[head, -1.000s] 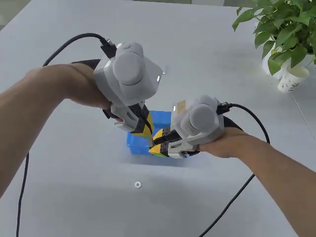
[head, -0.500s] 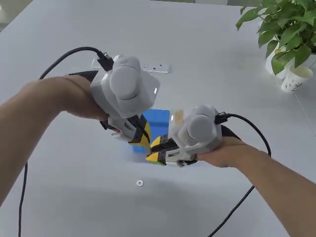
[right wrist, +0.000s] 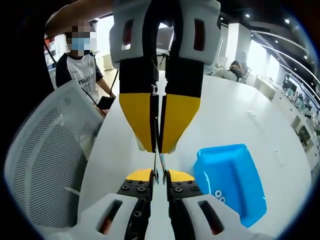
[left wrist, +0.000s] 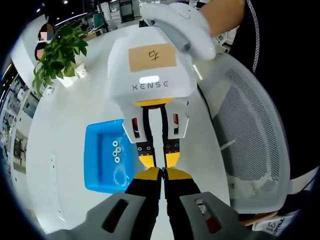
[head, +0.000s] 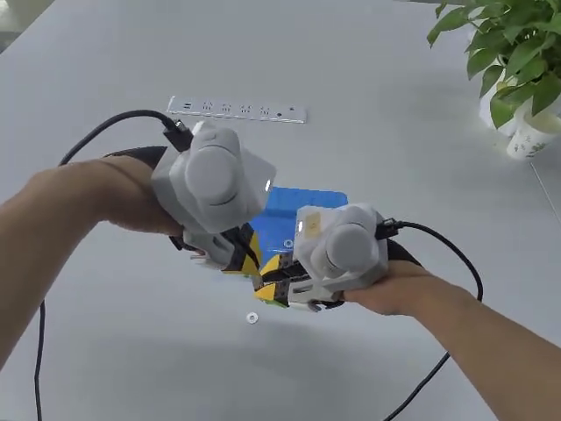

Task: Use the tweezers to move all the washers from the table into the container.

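My left gripper point(head: 252, 263) and right gripper point(head: 273, 285) meet tip to tip just in front of the blue container point(head: 308, 203). In the right gripper view thin silver tweezers point(right wrist: 158, 150) run from between the left gripper's yellow pads point(right wrist: 176, 117) down into my right gripper point(right wrist: 159, 176). Both pairs of jaws look closed on them. In the left gripper view my left gripper point(left wrist: 163, 174) is shut, facing the right gripper's fingertips point(left wrist: 173, 159). The container point(left wrist: 100, 170) holds several washers point(left wrist: 116, 150). One loose washer point(head: 252, 317) lies on the table below the grippers.
A white power strip point(head: 237, 110) lies on the table beyond the container. A potted plant point(head: 517, 61) stands at the far right. Cables point(head: 114, 127) trail from both grippers. A mesh chair point(right wrist: 47, 165) stands beside the table.
The head camera has shifted, bringing the power strip into sight. Both grippers, still tip to tip, have drifted off the container toward the loose washer.
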`<state>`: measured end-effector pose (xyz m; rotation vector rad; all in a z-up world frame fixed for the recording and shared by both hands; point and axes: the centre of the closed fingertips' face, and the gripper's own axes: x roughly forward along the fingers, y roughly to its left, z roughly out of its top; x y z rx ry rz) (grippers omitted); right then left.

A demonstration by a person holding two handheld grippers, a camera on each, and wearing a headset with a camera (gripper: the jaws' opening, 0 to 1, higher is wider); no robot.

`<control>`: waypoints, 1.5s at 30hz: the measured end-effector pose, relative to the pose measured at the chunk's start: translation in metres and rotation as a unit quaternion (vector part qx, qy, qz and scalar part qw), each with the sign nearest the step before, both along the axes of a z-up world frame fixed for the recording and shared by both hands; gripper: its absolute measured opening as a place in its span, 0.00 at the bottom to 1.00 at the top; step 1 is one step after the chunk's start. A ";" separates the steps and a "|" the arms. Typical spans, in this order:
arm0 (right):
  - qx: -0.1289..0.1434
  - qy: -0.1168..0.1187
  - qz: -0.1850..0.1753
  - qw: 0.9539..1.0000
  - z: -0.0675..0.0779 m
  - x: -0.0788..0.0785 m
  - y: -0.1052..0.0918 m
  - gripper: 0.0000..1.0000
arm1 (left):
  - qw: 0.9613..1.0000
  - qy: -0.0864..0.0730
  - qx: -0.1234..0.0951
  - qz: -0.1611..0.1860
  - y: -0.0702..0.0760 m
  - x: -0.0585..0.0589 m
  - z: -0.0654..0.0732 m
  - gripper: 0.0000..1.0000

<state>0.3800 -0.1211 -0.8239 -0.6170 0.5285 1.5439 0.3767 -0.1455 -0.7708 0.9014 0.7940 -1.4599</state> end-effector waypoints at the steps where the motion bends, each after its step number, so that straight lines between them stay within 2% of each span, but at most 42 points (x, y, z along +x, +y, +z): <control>1: 0.000 0.000 0.000 1.000 -0.002 -0.001 0.001 0.11 | 1.000 0.000 0.000 0.000 0.001 -0.001 -0.001 0.05; 20: 0.003 0.014 0.006 1.000 -0.014 -0.016 0.009 0.12 | 1.000 0.009 0.006 0.005 0.008 -0.014 -0.016 0.05; 33: 0.003 0.023 0.003 1.000 -0.023 -0.021 0.008 0.12 | 1.000 0.016 0.006 0.003 0.006 -0.017 -0.025 0.05; 45: 0.001 0.028 0.001 1.000 -0.027 -0.020 0.008 0.12 | 1.000 0.018 0.002 0.005 0.003 -0.020 -0.026 0.05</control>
